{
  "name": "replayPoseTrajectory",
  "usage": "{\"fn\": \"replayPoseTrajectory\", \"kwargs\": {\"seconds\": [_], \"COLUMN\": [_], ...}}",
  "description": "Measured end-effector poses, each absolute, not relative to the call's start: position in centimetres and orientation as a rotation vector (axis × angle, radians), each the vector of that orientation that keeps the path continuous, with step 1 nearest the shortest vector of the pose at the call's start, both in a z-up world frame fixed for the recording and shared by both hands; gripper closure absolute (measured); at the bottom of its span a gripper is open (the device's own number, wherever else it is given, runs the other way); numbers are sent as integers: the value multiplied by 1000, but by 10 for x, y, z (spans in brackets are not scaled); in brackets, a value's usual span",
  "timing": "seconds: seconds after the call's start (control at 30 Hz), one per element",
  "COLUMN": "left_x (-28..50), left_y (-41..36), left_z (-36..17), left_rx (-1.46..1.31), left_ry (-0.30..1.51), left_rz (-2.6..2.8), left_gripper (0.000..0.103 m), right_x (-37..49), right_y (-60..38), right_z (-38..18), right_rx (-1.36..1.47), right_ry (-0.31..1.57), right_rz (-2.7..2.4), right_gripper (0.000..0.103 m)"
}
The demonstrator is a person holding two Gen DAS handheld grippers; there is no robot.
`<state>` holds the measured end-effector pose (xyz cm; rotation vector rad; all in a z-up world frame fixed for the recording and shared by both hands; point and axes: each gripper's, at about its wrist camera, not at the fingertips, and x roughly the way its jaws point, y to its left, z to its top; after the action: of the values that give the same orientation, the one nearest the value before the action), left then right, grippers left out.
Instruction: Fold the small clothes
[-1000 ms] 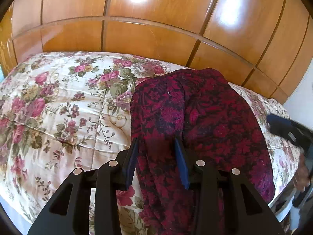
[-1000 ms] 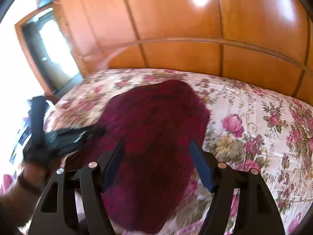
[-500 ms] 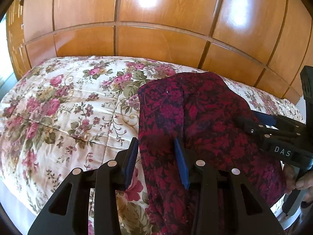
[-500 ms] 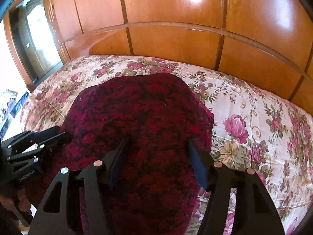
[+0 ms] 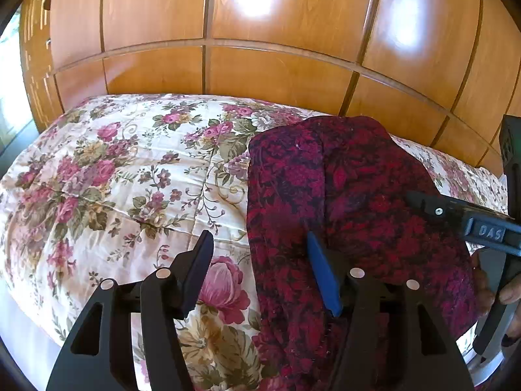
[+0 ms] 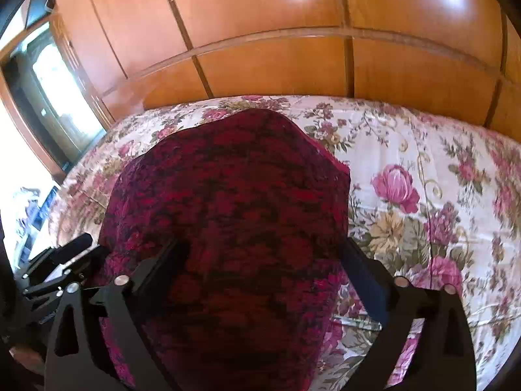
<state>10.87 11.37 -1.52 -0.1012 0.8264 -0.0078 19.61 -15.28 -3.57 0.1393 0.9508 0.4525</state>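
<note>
Left wrist view: the only writing that can be read is "DAS", in raised letters on a dark block on the right claw (image 5: 423, 202), which reaches in from the right edge over the far side of the garment. A few fingertips (image 5: 511, 296) of the person's hand curl around its handle low at the right. No containers show in either view.

The left claw (image 5: 260, 260) hangs low over the bed (image 5: 97, 179) with its fingers spread apart and nothing between them. One finger is over the flowered bedspread, the other, with a blue pad, is over the left border of the red garment (image 5: 342, 195). Whether the fingers touch the cloth cannot be told.

The garment, dark red with a black leafy pattern, lies flat on the bedspread with a long crease running down it, and its near end reaches the bed's front edge. Behind the bed stands a glossy wooden panelled wall (image 5: 260, 49).

Right wrist view: the right claw (image 6: 260, 254) is also spread wide, its two fingers straddling the near part of the red garment (image 6: 228, 195), gripping nothing. The left claw (image 6: 71, 247) shows at the left, by the garment's edge. The bed (image 6: 423, 163) stretches to the right; a glazed wooden door (image 6: 55, 97) stands at far left.
</note>
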Motion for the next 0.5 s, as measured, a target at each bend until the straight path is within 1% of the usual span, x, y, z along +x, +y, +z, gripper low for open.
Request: {"fn": "replayPoseTrajectory", "kwargs": {"seconds": [0.07,0.13,0.27,0.33,0.43,0.5], "left_x": [109,109,110,111,112,113], "left_y": [113,113,116,118,125,130], "left_z": [-16,-17,-22,-25,-32,-37], "left_rx": [-94,-87,-105,-111,-149,-177], "left_ry": [827,826,835,837,850,854], "left_rz": [-10,-4,-14,-11,-31,-37], "left_gripper": [44,41,41,34,33,28], "right_x": [197,197,196,198,203,206], "right_y": [-161,-171,-188,-194,-198,-198], "right_z": [-38,-41,-53,-64,-80,-87], "right_rx": [187,241,358,436,525,570], "right_ry": [969,989,1038,1075,1108,1116], "right_rz": [482,521,615,666,737,769], "right_gripper": [3,2,2,2,2,2]}}
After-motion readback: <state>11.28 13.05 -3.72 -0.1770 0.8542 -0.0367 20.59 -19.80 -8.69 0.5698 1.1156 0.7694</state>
